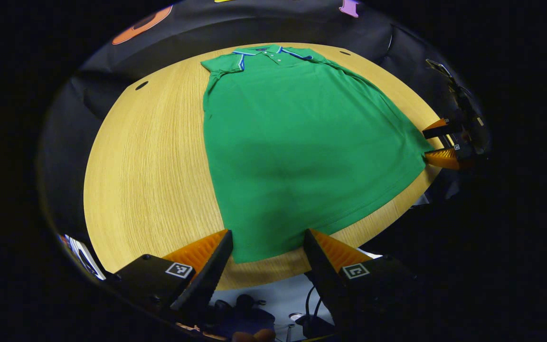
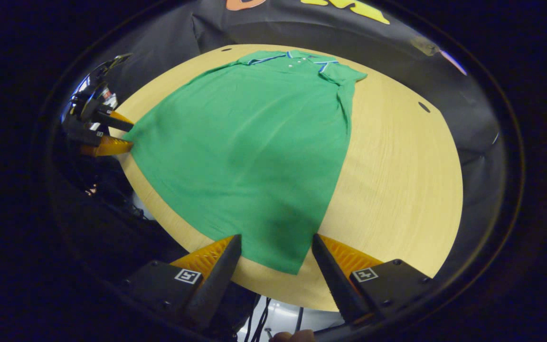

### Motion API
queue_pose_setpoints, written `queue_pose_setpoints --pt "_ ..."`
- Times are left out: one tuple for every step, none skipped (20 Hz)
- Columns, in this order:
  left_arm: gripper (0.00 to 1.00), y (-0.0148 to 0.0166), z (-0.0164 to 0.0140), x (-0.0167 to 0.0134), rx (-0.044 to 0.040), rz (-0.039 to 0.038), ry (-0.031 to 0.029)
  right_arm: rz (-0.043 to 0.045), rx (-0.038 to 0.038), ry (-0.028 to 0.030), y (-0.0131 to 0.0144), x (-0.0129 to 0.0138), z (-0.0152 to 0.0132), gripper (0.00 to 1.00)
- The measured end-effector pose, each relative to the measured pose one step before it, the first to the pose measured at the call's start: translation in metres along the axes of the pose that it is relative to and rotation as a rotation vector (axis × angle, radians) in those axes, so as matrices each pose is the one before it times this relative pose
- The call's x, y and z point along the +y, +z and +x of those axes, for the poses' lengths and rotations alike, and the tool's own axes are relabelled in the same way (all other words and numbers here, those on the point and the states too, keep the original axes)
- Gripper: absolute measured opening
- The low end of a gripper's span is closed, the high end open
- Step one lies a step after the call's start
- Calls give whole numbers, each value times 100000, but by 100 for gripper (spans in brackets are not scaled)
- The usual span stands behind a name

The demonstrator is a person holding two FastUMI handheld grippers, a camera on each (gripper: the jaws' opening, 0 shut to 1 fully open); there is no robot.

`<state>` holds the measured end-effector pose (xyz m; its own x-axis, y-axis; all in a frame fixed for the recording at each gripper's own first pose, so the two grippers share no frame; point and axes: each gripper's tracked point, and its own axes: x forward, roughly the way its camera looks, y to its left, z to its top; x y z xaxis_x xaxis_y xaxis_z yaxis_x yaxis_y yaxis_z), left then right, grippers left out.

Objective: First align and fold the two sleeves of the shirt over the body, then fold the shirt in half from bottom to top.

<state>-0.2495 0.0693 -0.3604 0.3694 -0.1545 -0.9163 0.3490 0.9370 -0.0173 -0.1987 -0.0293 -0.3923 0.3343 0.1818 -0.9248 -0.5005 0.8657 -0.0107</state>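
Your left gripper waits at the near left corner of the green shirt, with its fingers spread wide and the hem corner lying between them, not yet pinched. The shirt lies flat on the round wooden table, collar at the far side and hem near you. Both sleeves look already folded in over the body, so I judge that the sleeve step is done and the bottom-to-top fold is now in hand. Your right gripper stands the same way at the near right corner, fingers apart around the cloth and holding nothing. The next move calls for you to bring both grippers down onto the two hem corners, close them at the same time, and carry the hem far toward the collar at equal height. The hem lies very near the table's near edge, so you have little wood to slide on there. To the left and right of the shirt the table is bare, which gives you good room.
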Motion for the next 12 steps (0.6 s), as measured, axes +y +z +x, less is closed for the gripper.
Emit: queue_pose_setpoints --pt "98 46 -84 -89 -384 -454 -15 -50 -631 40 60 -58 -104 99" --pt "100 -60 68 -33 85 -177 175 -697 1163 1 -250 56 73 99" --pt "99 49 -43 8 -560 127 277 -291 -492 -206 123 -1 -6 98" --pt "99 -36 -28 4 -339 -390 391 -190 445 183 -57 133 -31 99" --pt "99 44 109 -68 516 -1421 264 -1139 -655 560 175 281 59 98" --pt "89 -68 58 -336 93 -990 315 -1684 -1478 370 251 276 -135 87" --pt "92 136 71 -489 100 343 -173 -1909 -864 -174 290 132 273 68" --pt "72 340 42 -484 -987 1929 -196 -2040 -1580 -1321 264 -147 209 49" --pt "52 333 153 -584 -1289 2681 80 -348 293 -697 -56 -96 -101 30" --pt "32 253 177 151 -513 2214 1281 783 377 714 -31 108 -173 11" --pt "13 57 -229 9 -245 638 172 2329 259 240 6 3 73 11" --pt "8 -94 44 -57 -90 -949 -1033 3564 127 863 464 -3 -99 3"
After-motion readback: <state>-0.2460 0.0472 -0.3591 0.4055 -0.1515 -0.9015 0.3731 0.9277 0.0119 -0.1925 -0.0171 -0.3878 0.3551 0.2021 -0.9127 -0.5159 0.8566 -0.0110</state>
